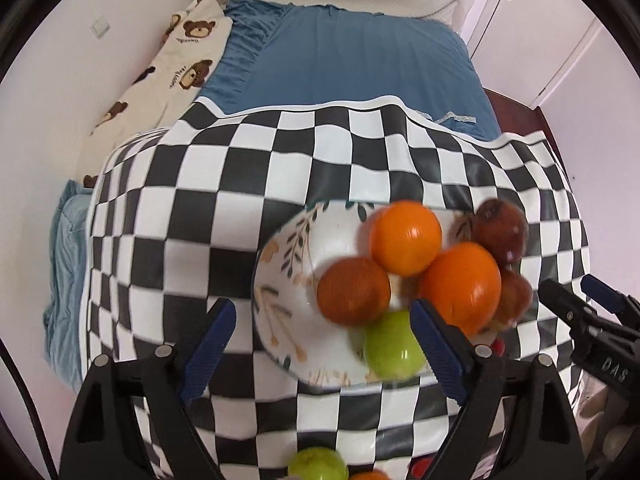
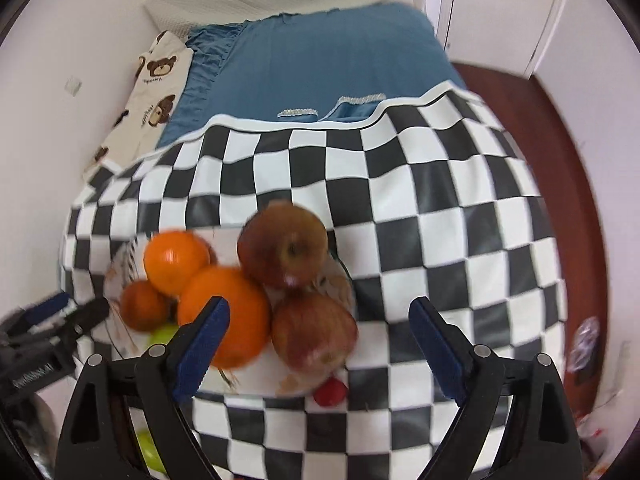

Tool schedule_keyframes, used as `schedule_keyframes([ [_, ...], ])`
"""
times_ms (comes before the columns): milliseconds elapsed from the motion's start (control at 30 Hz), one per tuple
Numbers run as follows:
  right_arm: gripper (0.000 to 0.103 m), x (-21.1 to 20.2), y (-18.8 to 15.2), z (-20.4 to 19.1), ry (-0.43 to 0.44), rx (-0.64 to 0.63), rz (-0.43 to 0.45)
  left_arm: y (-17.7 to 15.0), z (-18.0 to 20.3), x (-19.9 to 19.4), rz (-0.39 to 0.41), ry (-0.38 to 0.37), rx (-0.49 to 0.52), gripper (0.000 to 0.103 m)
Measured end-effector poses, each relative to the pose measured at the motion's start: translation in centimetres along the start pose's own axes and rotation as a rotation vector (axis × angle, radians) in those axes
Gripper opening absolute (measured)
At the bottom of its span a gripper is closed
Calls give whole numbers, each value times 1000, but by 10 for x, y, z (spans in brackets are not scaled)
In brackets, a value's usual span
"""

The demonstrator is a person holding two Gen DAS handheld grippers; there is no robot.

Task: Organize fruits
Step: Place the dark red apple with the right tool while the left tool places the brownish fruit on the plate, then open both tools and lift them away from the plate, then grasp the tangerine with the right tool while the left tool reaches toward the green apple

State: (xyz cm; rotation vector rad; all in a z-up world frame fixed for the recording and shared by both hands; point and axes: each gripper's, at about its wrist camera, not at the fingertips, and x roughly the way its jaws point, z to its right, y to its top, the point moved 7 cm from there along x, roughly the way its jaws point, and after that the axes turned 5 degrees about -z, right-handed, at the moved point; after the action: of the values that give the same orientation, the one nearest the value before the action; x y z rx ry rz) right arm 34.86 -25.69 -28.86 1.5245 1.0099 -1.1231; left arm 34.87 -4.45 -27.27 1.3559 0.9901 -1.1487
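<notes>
Left wrist: left tool [image 1: 320,320] wide open, empty.

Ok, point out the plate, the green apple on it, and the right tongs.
plate [image 1: 280,304]: left wrist view, bare patterned left rim.
green apple [image 1: 390,350]: left wrist view, middle of its skin.
right tongs [image 2: 320,344]: right wrist view, midway between the open fingertips.

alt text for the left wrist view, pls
A leaf-patterned plate on a checkered tablecloth holds oranges, red apples and a green apple. The open, empty left gripper hovers above its near edge; the right gripper enters at right. A blue bed lies behind.
</notes>
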Motion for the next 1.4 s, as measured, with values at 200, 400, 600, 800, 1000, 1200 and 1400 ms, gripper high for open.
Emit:
schedule_keyframes([
  [200,93,-30,-45,-13,-6,-37,35,-36,-3,-31,44,-25,-17,89],
  [400,93,-62,-78,-23,-3,-60,77,-62,-9,-62,101,-7,-10,89],
  [600,93,-91,-99,-30,11,-61,118,-85,-11,-87,156,20,-3,89],
  [800,93,-124,-118,-33,24,-65,166,-101,-9,-117,212,14,5,89],
  [1000,93,-154,-132,-32,31,-48,217,-113,-4,-141,261,4,18,89],
  [1200,93,-168,-141,-33,49,-30,234,-118,-4,-146,270,-3,16,89],
  [1400,93,-164,-145,-34,78,-6,213,-121,-3,-138,251,-10,31,89],
])
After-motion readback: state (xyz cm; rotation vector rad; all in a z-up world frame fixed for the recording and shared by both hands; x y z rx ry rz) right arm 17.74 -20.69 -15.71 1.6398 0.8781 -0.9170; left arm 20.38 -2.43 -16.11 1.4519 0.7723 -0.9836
